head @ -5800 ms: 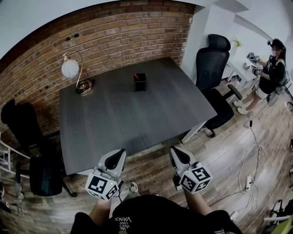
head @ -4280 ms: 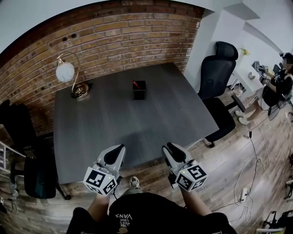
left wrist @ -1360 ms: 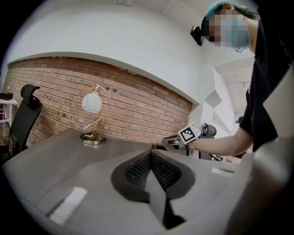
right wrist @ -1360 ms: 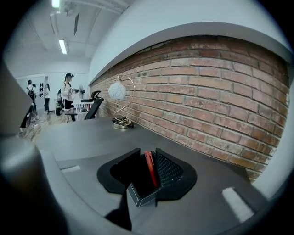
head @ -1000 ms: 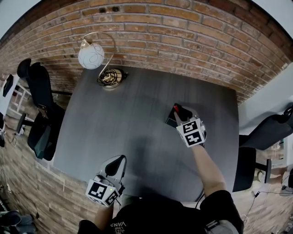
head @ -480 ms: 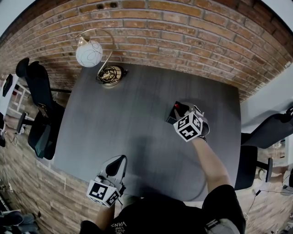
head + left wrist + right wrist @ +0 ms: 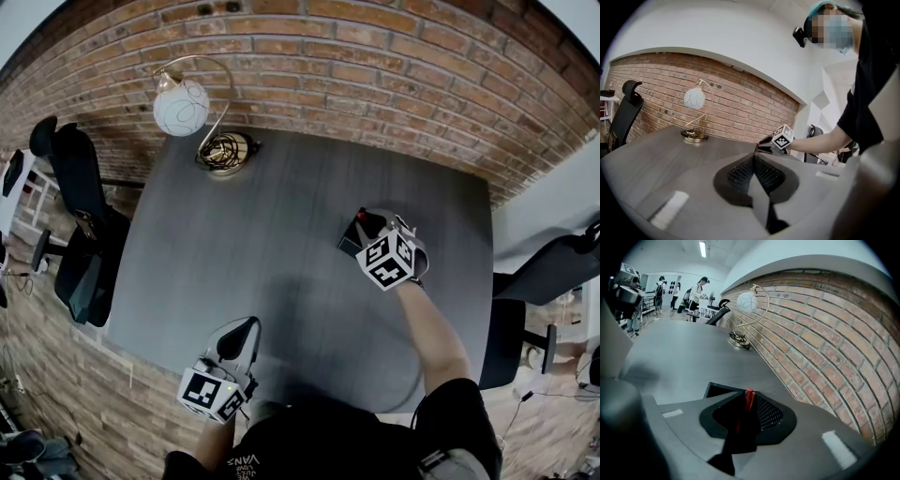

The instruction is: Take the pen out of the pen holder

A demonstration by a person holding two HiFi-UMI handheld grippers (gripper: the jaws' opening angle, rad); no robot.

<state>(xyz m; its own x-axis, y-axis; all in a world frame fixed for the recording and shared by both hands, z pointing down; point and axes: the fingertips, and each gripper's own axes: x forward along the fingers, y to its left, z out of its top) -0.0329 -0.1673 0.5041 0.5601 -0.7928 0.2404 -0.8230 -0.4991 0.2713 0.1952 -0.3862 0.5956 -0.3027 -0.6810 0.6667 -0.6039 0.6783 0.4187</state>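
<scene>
2 claws | R claw [image 7: 367, 225] clamped on red pen [image 7: 749, 399], seemingly inside holder [image 7: 715, 391], mostly hidden | L claw [image 7: 753, 159] jaws together

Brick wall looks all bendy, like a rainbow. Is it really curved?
Probably not. Head view: the wide lens bows the brick wall into an arch. Left gripper view: same bowing, black corners, and a mosaic patch added at the top right. Right gripper view: the wall bows again; the pen in the right gripper looks fairly clear.
</scene>
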